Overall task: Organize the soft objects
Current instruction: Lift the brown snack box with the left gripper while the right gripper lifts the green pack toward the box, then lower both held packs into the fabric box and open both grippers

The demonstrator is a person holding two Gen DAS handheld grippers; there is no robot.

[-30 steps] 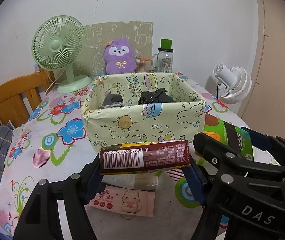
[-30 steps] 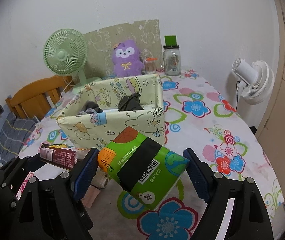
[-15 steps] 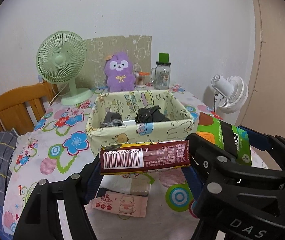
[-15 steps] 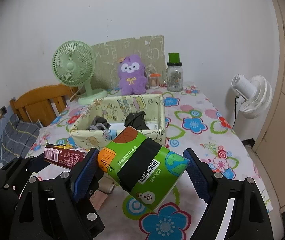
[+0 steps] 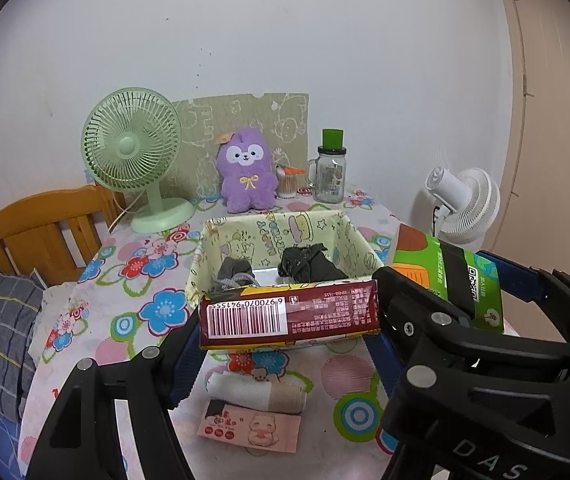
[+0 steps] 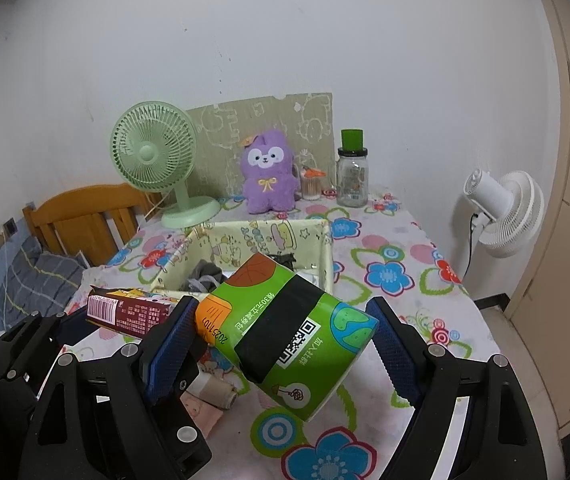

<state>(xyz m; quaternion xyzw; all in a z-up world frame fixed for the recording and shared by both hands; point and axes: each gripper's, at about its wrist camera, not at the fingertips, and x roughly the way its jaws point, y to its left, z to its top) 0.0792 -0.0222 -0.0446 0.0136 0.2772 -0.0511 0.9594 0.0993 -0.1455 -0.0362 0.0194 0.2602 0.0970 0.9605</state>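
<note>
- Left gripper (image 5: pixel 289 354): you pinch the maroon packet (image 5: pixel 290 313) by its two ends, lengthwise, in the air in front of the patterned fabric box (image 5: pixel 273 232); a soft wrapper gripped end to end may buckle and drop onto the floral tablecloth (image 5: pixel 141 280).
- Right gripper (image 6: pixel 281 344): your jaws are pressed on the green tissue pack (image 6: pixel 285 332), which sits tilted between the pads, also short of the box; a tilted pack may twist out of the grip.
- Both grippers stand close side by side; the two loads could knock together, and either may slip.
- The box holds a grey cloth (image 5: pixel 235 272) and a dark cloth (image 5: pixel 309 266); free floor is limited, so a packet lowered carelessly may catch the near rim and push the light box back.
- A rolled cloth (image 5: pixel 257 396) and a pink packet (image 5: pixel 249 430) lie below your grippers; anything dropped would land among them.
</note>
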